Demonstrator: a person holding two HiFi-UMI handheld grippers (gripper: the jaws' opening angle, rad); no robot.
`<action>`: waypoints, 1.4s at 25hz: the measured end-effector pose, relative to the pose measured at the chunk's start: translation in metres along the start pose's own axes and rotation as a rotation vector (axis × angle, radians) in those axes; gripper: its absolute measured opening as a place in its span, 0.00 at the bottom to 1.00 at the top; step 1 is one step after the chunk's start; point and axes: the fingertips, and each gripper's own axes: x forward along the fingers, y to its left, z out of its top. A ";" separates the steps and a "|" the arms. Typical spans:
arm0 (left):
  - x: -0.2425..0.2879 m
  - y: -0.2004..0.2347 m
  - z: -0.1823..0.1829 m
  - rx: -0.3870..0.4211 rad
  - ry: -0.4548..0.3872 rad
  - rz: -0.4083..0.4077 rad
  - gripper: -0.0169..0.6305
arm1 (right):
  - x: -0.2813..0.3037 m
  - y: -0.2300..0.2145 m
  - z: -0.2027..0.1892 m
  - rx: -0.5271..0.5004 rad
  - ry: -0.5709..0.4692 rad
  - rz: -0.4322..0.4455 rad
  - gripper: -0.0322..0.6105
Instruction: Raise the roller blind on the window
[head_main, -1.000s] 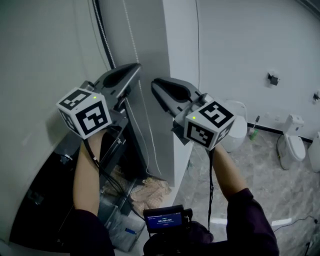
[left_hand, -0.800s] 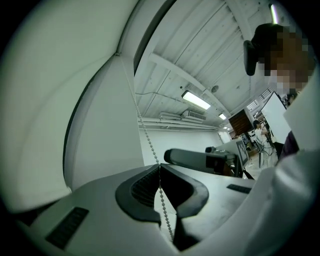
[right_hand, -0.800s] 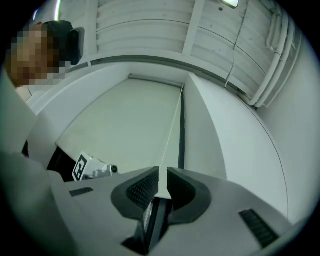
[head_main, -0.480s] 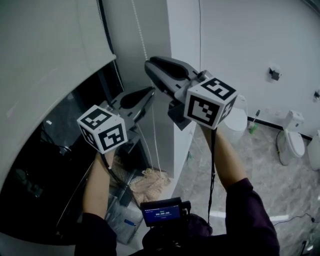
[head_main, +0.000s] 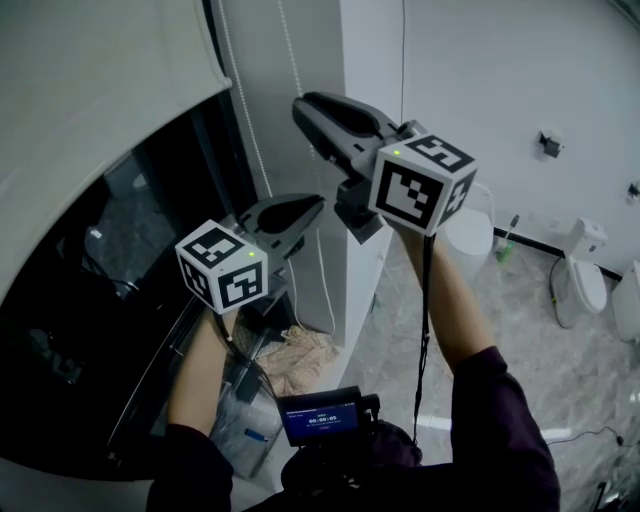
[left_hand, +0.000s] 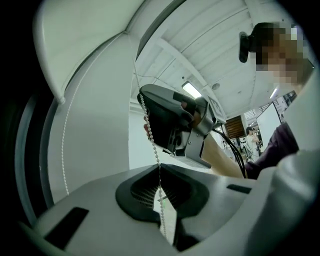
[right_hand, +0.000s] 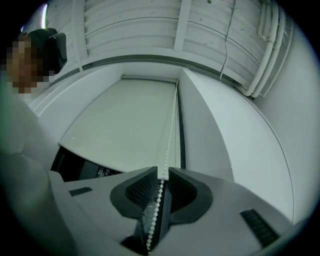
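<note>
With left gripper (left_hand: 159, 167) jaws shut on the bead chain (left_hand: 150, 135) and right gripper (right_hand: 163, 172) jaws slightly apart around it above, early release may free the chain, stalling the roller blind (right_hand: 120, 120) overhead.

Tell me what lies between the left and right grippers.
Bead chain runs from left gripper up to right gripper, plain in the left gripper view.
</note>
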 end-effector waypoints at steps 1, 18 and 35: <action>-0.001 0.000 -0.003 -0.003 0.004 -0.002 0.05 | 0.000 0.001 0.001 0.000 -0.001 -0.002 0.13; -0.042 0.037 0.085 -0.024 -0.195 0.062 0.06 | -0.005 -0.005 -0.018 -0.106 0.114 -0.055 0.08; -0.001 0.052 0.180 -0.024 -0.255 0.002 0.06 | -0.084 0.019 -0.174 0.041 0.297 -0.040 0.08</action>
